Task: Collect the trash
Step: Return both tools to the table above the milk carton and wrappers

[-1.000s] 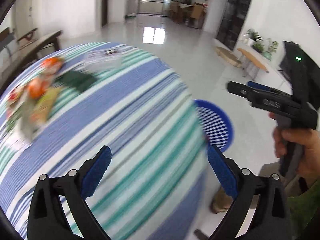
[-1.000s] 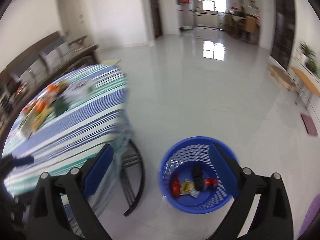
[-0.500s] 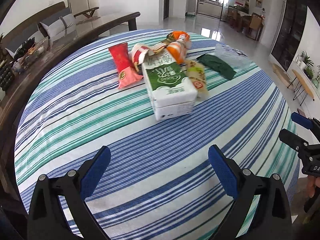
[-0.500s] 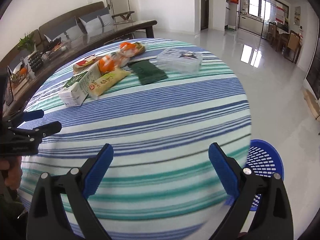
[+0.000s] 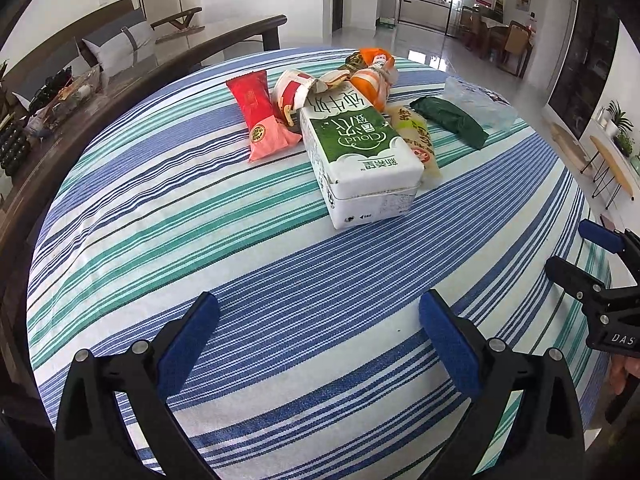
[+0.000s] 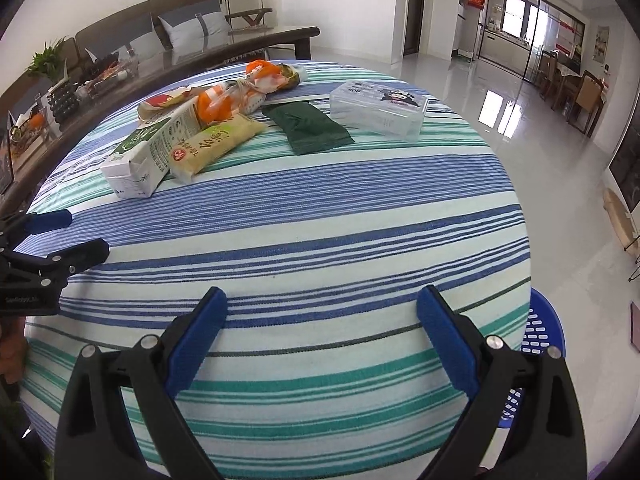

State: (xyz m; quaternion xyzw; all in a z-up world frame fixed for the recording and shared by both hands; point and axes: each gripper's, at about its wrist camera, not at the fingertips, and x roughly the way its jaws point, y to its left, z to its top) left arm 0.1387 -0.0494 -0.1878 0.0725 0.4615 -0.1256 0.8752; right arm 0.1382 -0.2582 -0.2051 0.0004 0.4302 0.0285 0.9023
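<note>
Round table under a blue, green and white striped cloth (image 5: 240, 264), seen from both wrist cameras. Trash heaped toward the far side: green-and-white milk carton (image 5: 358, 156) lying on its side at the near edge of the heap, red snack packet (image 5: 260, 114) just beside it on the left, pale yellow pouch (image 6: 214, 145) touching it on the right. Behind these, a crumpled red-and-white paper cup (image 5: 294, 90) and an orange-and-white wrapper (image 5: 370, 80), pressed against one another. Dark green packet (image 6: 308, 127) flat on the cloth right of the pouch, clear plastic box (image 6: 378, 110) just beyond it, near the cloth's right edge. Left gripper (image 5: 319, 324) low over the near part of the cloth, jaws spread wide with nothing between them, well short of the carton. Right gripper (image 6: 322, 318) likewise wide open and empty above the near edge, each gripper's black frame and blue pads visible at the margin of the other's view. Blue slotted basket (image 6: 538, 334) on the tiled floor (image 6: 520, 128), partly hidden behind the table's right rim. Wooden bench with grey cushions (image 6: 196, 28) past the table on the left.
</note>
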